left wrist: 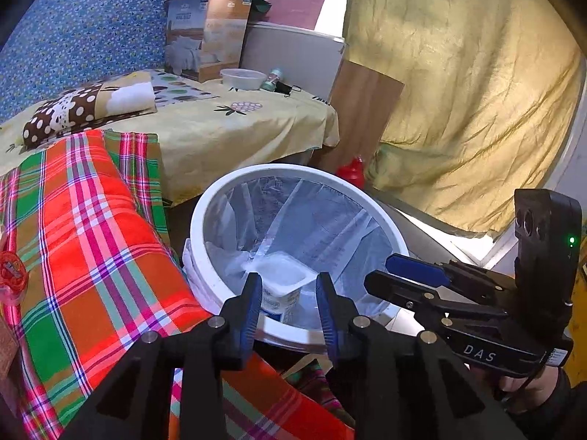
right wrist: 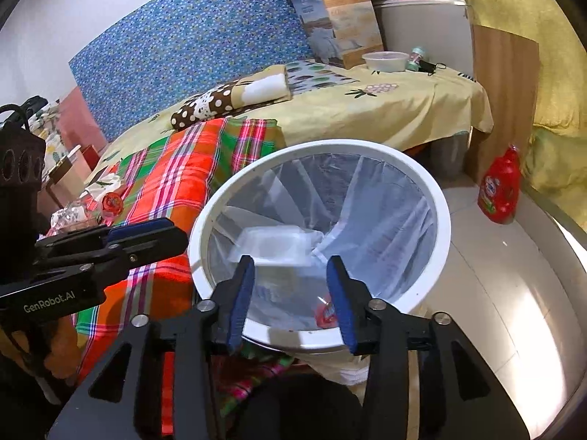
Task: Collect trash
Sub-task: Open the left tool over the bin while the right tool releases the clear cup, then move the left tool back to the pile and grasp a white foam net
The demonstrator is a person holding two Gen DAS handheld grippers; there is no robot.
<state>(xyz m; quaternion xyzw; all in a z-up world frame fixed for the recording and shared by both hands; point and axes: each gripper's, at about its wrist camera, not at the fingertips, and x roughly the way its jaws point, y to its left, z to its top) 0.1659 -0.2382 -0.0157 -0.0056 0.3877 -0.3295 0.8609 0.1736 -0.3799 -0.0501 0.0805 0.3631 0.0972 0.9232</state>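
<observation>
Here, my left claw hangs over the near rim of the white bin, pads apart; a white yogurt cup sits between them, contact not clear. My right claw is over the same bin, pads apart, nothing clamped. Clear plastic tray lies on the liner at 12 o'clock from it. Plaid blanket at 10 o'clock. Red bottle at 2 o'clock, on the floor.
</observation>
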